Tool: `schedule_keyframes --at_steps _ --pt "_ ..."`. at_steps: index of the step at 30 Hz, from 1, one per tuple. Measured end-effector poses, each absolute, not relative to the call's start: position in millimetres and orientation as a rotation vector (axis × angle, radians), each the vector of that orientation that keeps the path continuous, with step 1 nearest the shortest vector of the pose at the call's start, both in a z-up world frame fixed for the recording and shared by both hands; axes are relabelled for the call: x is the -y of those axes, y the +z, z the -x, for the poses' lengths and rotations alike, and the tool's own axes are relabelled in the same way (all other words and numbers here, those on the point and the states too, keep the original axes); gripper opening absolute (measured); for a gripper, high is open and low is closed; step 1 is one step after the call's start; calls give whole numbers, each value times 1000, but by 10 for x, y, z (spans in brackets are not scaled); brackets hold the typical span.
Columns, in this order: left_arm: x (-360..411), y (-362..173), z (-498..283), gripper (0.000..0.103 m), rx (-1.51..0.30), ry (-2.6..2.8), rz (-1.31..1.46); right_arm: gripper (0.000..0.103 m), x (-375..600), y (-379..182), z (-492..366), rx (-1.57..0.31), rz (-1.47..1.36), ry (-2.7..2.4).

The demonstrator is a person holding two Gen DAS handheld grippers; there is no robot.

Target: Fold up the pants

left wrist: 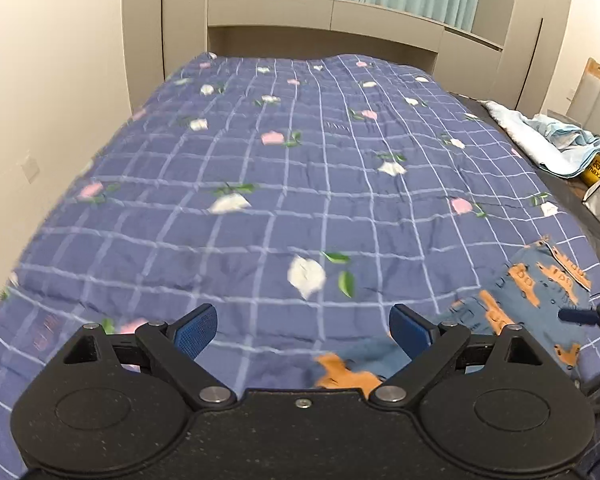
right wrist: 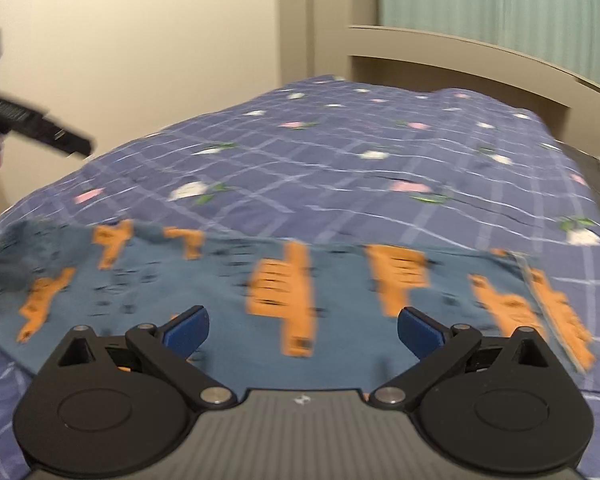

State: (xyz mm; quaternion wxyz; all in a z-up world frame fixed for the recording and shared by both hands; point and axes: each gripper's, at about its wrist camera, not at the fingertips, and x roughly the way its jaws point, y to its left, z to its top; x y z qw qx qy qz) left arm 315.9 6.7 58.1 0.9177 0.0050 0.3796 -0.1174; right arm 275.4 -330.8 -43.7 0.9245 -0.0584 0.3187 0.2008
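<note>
The bed (left wrist: 260,184), under a blue checked quilt with flowers, is filling both views. The pants (right wrist: 300,292) (blue, with orange print) are lying flat across its near edge, in what looks like a folded band running left to right. At the far right a pile of pale cloth (left wrist: 540,136) is sitting well apart from them.

The left hand-held gripper (left wrist: 304,328) is hovering with jaws spread wide and nothing between them, over the quilt just left of the pants. The right hand-held gripper (right wrist: 304,332) is likewise spread and empty, above the middle of the pants.

The likely trouble is a pinch that catches only the top layer, or the quilt along with it, dragging the fold askew. Both views are blurring, so a hurried reach could also land off the edge.
</note>
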Motion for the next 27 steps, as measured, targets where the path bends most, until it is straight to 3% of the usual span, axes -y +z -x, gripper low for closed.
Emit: schedule_keyframes --at_steps 2,6,11,14,17,22,23,24,25,27 --pt "-66 651 -3160 102 -758 -246 -52 103 3126 -434 -2697 -655 146 462" --pt "-8 542 -3212 102 -781 -320 -126 103 2789 -454 -2527 -642 232 534" --pt "19 105 -3357 85 -921 -415 -67 103 2456 -466 -2328 -613 315 587" --pt "-6 -83 -3473 71 -965 -443 -15 103 2352 -476 -2266 -611 306 595" --pt "-59 -239 -3596 50 -1026 -464 40 103 2283 -513 -2252 -615 269 589" --pt "-109 -460 -3780 45 -1142 -472 150 103 2191 -591 -2250 -630 204 590" --pt "-118 -490 -3796 40 -1159 -475 163 103 2178 -605 -2244 -632 199 591" --pt "-117 -504 -3808 20 -1168 -480 171 103 2168 -619 -2238 -633 195 591" --pt "-120 -511 -3814 10 -1174 -491 179 103 2161 -635 -2240 -637 192 590" --pt "-107 -486 -3796 8 -1163 -491 171 103 2162 -657 -2244 -641 188 586"
